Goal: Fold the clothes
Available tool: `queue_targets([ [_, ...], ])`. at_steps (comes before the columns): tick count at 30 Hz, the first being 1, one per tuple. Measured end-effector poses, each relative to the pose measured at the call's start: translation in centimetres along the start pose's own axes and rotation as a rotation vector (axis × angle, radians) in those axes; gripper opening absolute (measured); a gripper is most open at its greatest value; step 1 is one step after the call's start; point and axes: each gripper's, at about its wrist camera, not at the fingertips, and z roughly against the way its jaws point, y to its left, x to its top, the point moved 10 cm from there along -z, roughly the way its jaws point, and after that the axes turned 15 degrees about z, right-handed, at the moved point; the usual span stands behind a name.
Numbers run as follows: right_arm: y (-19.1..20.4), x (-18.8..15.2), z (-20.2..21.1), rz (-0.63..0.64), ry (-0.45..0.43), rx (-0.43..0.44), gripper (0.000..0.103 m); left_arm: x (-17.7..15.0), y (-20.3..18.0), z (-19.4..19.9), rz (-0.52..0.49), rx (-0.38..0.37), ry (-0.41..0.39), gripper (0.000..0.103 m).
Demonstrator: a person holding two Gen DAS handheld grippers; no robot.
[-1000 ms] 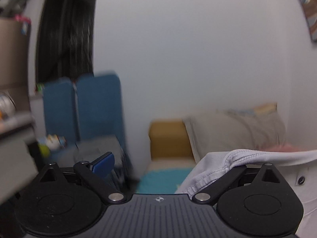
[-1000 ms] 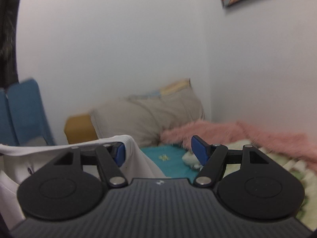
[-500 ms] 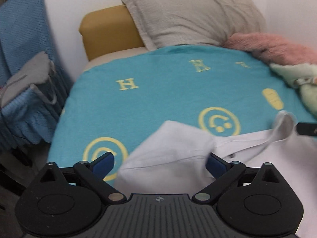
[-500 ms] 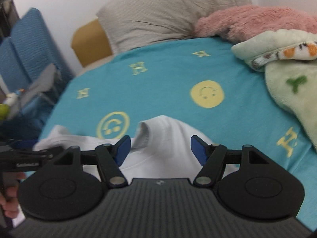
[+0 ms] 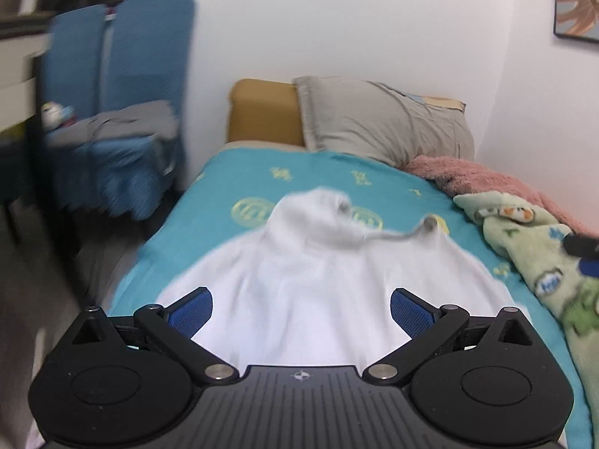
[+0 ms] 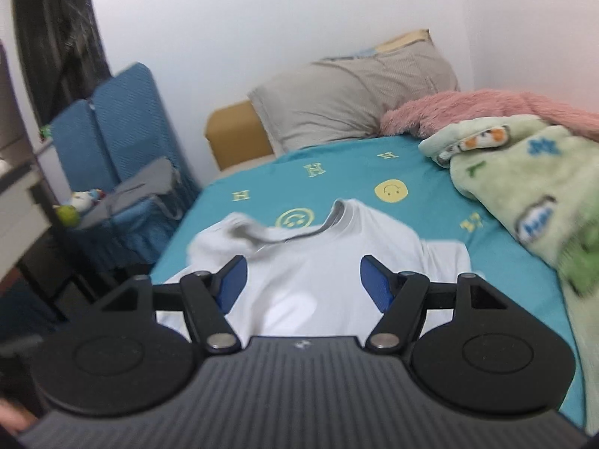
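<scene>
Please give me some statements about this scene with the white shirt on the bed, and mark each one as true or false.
1. The white shirt lies on the teal bedsheet. True.
2. The left gripper is shut on the shirt. False: its jaws stand wide apart and hold nothing.
3. The right gripper is open. True.
4. The grey pillow lies in the middle of the shirt. False: it sits at the head of the bed, apart from the shirt.
5. A pink fluffy blanket lies beside the pillow. True.
6. The shirt is already folded into a small square. False: it lies spread out, with the collar rumpled.
</scene>
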Motion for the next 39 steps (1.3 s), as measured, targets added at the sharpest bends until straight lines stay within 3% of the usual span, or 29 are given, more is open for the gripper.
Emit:
queue_targets([
  [5,2.6,-2.0,9.2,0.018,-0.053,-0.005,0.069,-4.2,3.5,8.6,0.051,0.012,-0.025,0.102],
  [8,3.6,-3.0,13.8,0.023,-0.081,-0.016,0.069,-4.3,4.1,10.9,0.115,-0.007,-0.016,0.1],
  [13,2.9,-5.2,17.3,-0.035,-0.074,-0.019,0.069,-4.2,5.1,14.1,0.218,-0.038,-0.001,0.099],
  [18,0.8,-8.0,16.8,-0.105,-0.058,-0.05,0.069,-3.4,6.9,8.5,0.326,-0.04,0.042,0.09],
  [21,0.2,-10.4,15.1,-0.156,0.009,-0.055,0.071,-3.3,8.8,4.4,0.4,-0.007,0.069,0.085],
  [26,0.0,-10.5,11.7,-0.148,0.006,-0.054,0.071,-3.0,12.1,-2.6,0.512,0.049,0.088,0.075],
  [29,-0.5,-11.0,9.6,-0.133,0.005,-0.075,0.07,-2.2,12.8,-5.8,0.556,0.044,0.056,0.069],
  [31,-0.8,-11.8,8.2,-0.141,0.034,-0.073,0.07,-1.5,12.3,-7.4,0.526,0.036,0.037,0.06],
  [33,-1.3,-12.7,6.7,-0.18,0.077,-0.06,0.07,-0.4,11.5,-8.8,0.435,0.068,0.067,0.028],
  [35,-1.5,-13.0,6.0,-0.209,0.091,-0.067,0.07,0.8,10.8,-10.0,0.331,0.109,0.1,0.007],
  [37,-1.6,-13.2,5.7,-0.229,0.091,-0.08,0.07,2.1,10.1,-11.2,0.226,0.149,0.134,0.005],
  [39,-1.3,-13.2,5.5,-0.225,0.085,-0.092,0.071,5.1,9.7,-11.6,0.126,0.216,0.091,0.004],
])
